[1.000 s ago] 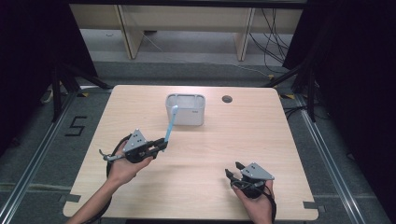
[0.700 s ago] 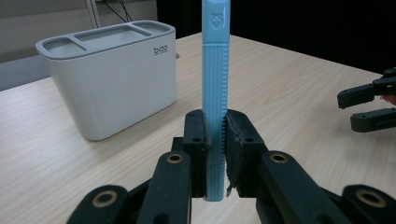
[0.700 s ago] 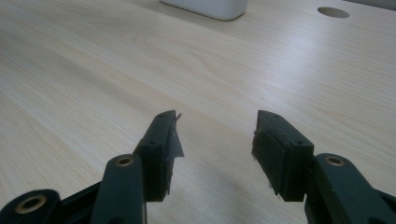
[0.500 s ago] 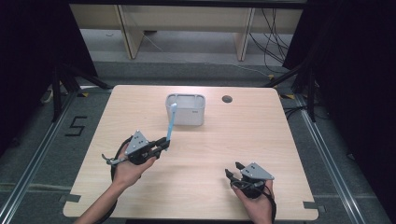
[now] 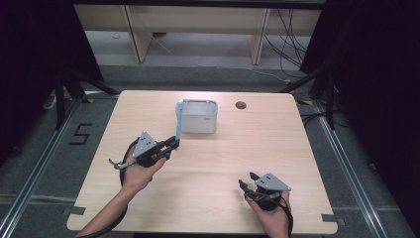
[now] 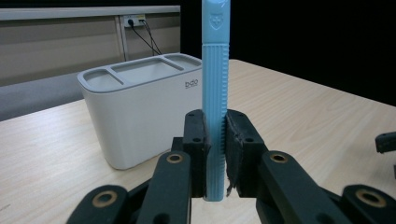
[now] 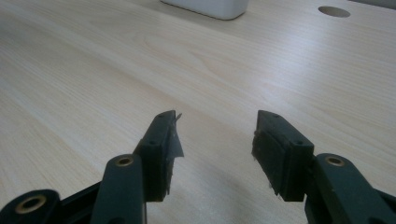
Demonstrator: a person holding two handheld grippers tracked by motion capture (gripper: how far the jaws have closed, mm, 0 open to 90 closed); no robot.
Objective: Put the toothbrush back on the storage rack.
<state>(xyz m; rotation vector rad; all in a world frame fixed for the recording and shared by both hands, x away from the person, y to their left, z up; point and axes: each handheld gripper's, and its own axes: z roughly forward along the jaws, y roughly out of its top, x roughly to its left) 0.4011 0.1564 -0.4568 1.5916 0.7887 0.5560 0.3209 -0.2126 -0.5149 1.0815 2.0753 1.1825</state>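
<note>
Pale wooden table (image 5: 208,163) under dark surrounds, left gripper (image 5: 171,145) clenched on upright blue toothbrush (image 6: 215,93) just near-left of white slotted holder (image 5: 198,117), long axis vertical, right gripper (image 5: 249,184) released, idle, near-right, well apart.

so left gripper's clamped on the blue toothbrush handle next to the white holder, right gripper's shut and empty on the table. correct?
Not quite: the right gripper is open, not shut. The right gripper view shows its jaws spread apart with bare table between them. The rest holds: the left gripper is clamped on the blue toothbrush handle beside the white holder.
</note>
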